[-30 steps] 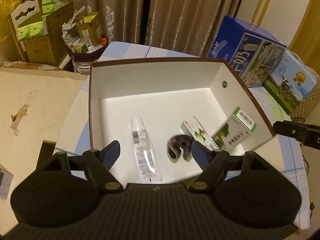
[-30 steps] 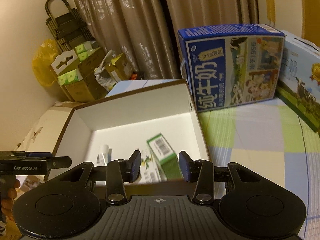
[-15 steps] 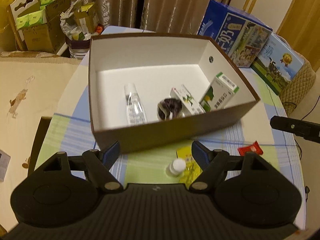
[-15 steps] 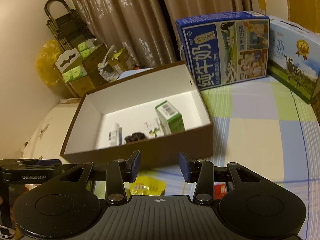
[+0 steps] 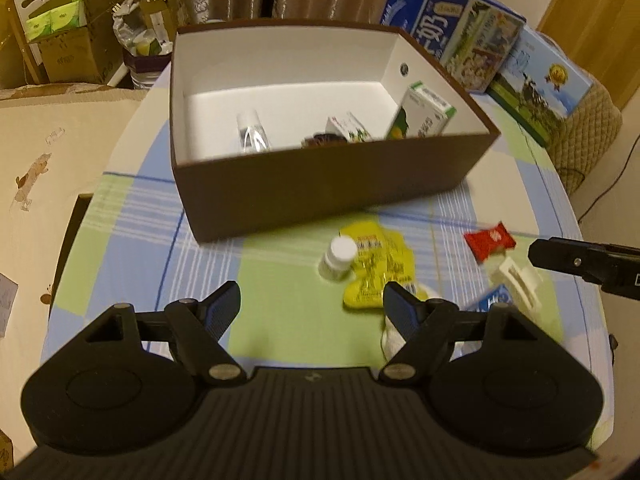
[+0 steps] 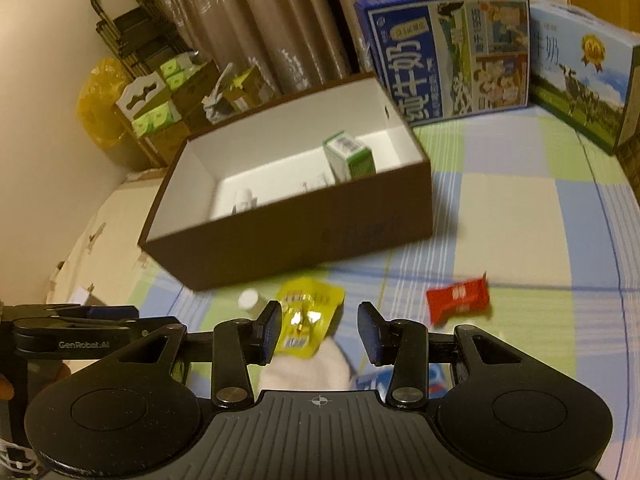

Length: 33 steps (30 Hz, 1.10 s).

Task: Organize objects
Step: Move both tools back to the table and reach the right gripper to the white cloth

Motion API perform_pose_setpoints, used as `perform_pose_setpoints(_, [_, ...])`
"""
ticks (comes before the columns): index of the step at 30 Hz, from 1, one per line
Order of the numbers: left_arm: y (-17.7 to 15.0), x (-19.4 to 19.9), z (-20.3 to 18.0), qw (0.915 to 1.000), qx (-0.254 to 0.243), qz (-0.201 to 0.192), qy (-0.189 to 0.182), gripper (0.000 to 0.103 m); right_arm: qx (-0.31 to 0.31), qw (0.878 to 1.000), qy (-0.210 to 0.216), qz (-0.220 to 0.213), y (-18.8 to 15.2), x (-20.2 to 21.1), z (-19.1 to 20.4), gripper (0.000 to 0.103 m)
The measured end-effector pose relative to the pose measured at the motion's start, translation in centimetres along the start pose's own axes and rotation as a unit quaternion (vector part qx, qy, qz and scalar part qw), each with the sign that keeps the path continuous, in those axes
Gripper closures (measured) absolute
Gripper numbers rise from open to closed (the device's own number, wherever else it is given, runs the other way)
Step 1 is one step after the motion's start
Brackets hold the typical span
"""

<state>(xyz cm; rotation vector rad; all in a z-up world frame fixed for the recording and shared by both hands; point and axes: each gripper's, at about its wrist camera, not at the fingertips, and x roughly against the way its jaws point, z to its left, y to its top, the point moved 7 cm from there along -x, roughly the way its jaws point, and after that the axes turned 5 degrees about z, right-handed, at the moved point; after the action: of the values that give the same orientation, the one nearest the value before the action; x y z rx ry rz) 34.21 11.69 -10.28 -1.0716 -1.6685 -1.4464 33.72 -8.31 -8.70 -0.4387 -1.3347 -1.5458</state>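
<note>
1. Your left claw point(image 5: 312, 306) and right claw point(image 6: 318, 336) both gape empty, low in frame.
2. The brown box point(image 5: 320, 188) sits upper centre; yellow packet point(image 5: 378, 270), white bottle point(image 5: 338, 258) and red packet point(image 5: 490, 240) lie below on the worktop point(image 5: 132, 236).

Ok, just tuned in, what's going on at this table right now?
A person holds two tools over a checked table, sorting small items into a brown box. Both the left tool and right tool are open and empty. The box holds a green carton, a tube and more. A white bottle, yellow packet and red packet lie outside, in front of it.
</note>
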Motion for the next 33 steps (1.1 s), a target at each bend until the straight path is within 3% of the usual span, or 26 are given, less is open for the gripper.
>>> perform_pose_setpoints(12, [-3.1, -0.5, -0.3, 0.9998, -0.003, 0.019, 0.006, 0.028, -0.013, 1.0, 0.008, 0.026, -3.2, -0.4, 0.6, 0.063])
perform_pose_setpoints(33, [-4.5, -0.6, 0.1, 0.9996, 0.002, 0.021, 0.017, 0.028, -0.024, 0.998, 0.005, 0.05, -5.0, -2.0, 0.6, 0.063])
